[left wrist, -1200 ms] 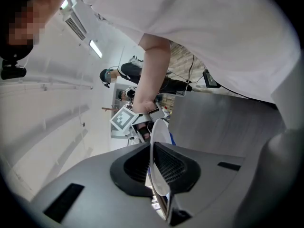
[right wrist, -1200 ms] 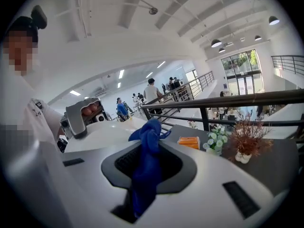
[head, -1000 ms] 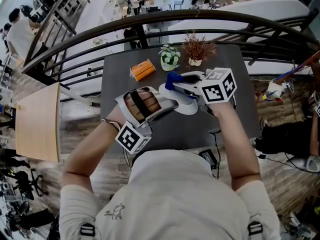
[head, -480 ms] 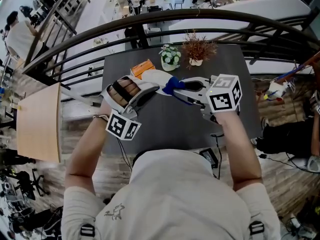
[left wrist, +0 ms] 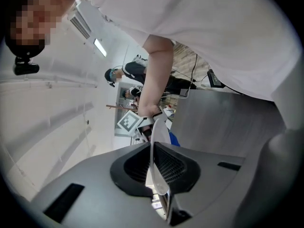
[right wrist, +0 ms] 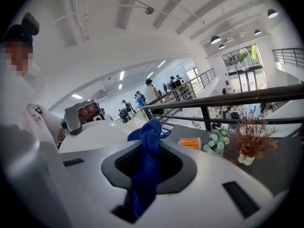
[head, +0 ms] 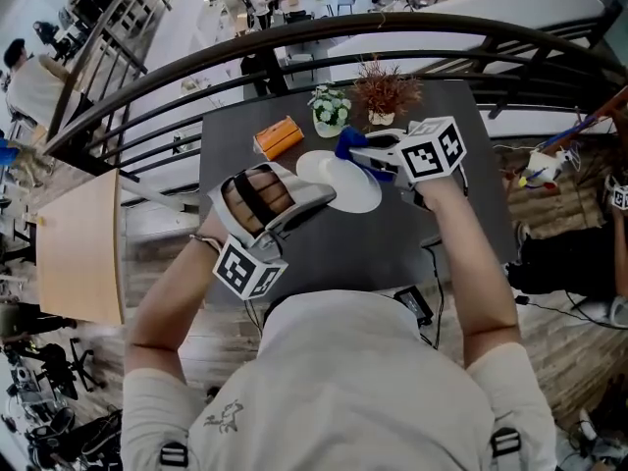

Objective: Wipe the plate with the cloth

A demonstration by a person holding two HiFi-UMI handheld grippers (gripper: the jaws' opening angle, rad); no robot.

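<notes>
Right gripper view: cloth [right wrist: 145, 172] between fingers [right wrist: 170, 166]

Orange box [head: 279, 137], white flowers [head: 332, 110], dried plant [head: 385, 91]

Left hand-held gripper [head: 322, 200] clamps the plate [head: 351, 188]; right hand-held gripper [head: 367, 155] clamps the cloth [head: 344, 145].

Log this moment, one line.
left gripper: shut on plate | right gripper: shut on cloth | cloth: at plate's far rim
</notes>
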